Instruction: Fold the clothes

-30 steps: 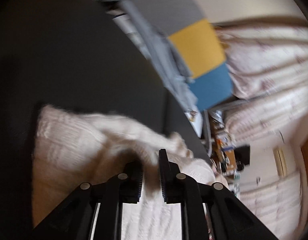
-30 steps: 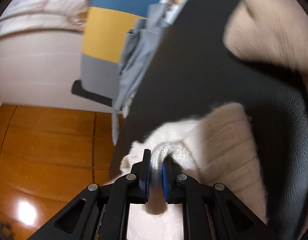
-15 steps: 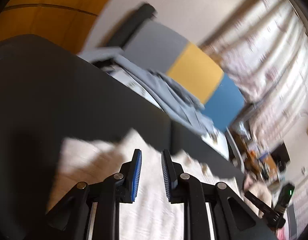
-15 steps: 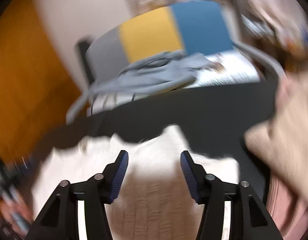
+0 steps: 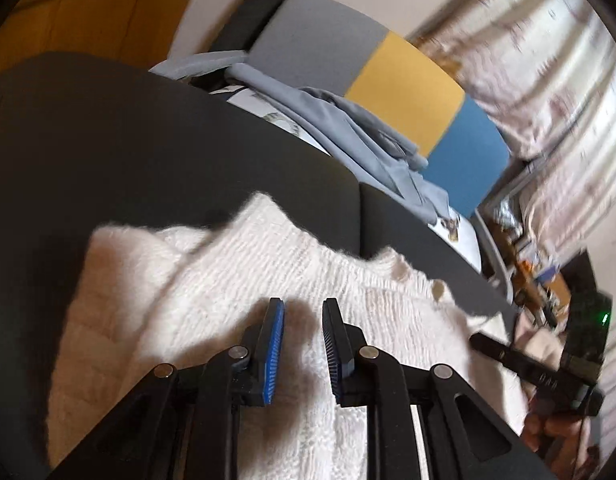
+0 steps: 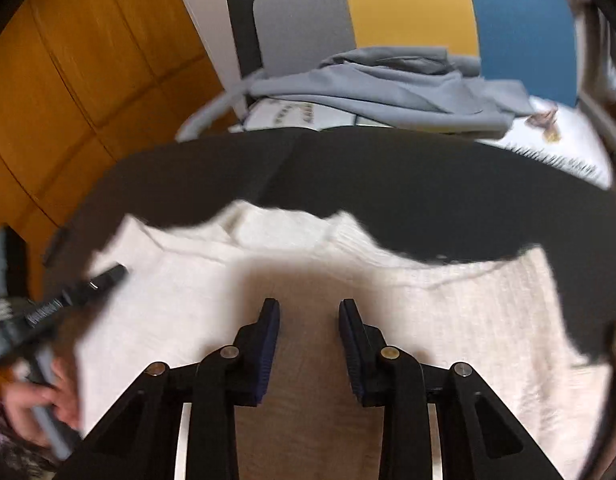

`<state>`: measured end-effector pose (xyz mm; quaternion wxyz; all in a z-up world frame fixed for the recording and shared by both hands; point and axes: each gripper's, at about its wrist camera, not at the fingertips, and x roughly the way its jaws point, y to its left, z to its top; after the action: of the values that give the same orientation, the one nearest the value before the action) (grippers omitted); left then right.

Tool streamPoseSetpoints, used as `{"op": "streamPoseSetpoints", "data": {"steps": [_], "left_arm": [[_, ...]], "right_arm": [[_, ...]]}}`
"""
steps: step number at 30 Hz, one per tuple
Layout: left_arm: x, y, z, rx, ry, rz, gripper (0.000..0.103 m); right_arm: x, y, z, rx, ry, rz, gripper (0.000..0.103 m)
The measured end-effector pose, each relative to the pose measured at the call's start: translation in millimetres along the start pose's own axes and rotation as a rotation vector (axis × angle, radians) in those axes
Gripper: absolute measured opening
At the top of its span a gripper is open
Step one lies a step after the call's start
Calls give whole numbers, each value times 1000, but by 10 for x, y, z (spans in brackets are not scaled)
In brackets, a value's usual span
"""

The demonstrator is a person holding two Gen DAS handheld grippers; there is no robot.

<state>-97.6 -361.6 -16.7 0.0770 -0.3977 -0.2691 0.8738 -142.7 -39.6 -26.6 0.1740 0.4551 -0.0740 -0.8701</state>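
Note:
A cream knit sweater lies spread on the black table, its far edge wavy and partly folded over. My left gripper hovers just above it, jaws a narrow gap apart with nothing between the blue pads. In the right wrist view the same sweater fills the lower half. My right gripper hangs over its middle; its jaws are closing, still apart, with no cloth between them. The other gripper's tip shows at the left, held by a hand.
Past the table's far edge stands a chair with a grey, yellow and blue back and a grey garment draped over the seat. Orange wood panelling is at the left; pale curtains hang at the right.
A second ago both grippers were shut on folds of the sweater. Both have let go, lifted and swung round. The sweater now lies flatter beneath them.

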Motion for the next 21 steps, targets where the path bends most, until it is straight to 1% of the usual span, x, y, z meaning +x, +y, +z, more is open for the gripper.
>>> {"op": "streamPoseSetpoints", "data": {"steps": [2,3,4,5,6,7,8,9,11,14,15,18,19,21], "left_arm": [[22,34,-7,-71,11,-42,21],[50,10,-9,-71,18,-51,21],[95,-55,-10,-33,27,-46,21],[139,-121,-10,5,36,-41,21],[170,-183,-12,52,36,-23,21],[170,-222,-22,91,25,0,21],[154,-242,-38,113,15,14,21],[130,-236,-51,113,6,20,21],[68,-171,-69,68,-12,19,21],[-5,-50,-93,4,-49,11,21],[-33,-22,-96,-6,-62,18,21],[-145,26,-79,3,-105,75,21],[-189,65,-60,6,-122,100,21],[-245,163,-26,10,-141,161,21]], "right_arm": [[58,58,-10,-27,8,-33,39],[83,111,-27,-51,7,-58,36],[108,165,-45,-75,6,-84,26],[134,219,-63,-99,6,-110,19],[135,258,-67,-102,1,-126,8],[115,260,-57,-83,-11,-138,6],[110,255,-28,-66,-22,-147,5],[83,245,3,-53,-41,-155,5],[-2,224,61,-35,-96,-166,4],[62,191,96,-12,-112,-171,4],[91,179,106,-4,-115,-173,4],[268,132,76,6,-96,-181,4],[350,113,51,5,-84,-184,5],[362,78,55,24,-85,-170,5]]}}
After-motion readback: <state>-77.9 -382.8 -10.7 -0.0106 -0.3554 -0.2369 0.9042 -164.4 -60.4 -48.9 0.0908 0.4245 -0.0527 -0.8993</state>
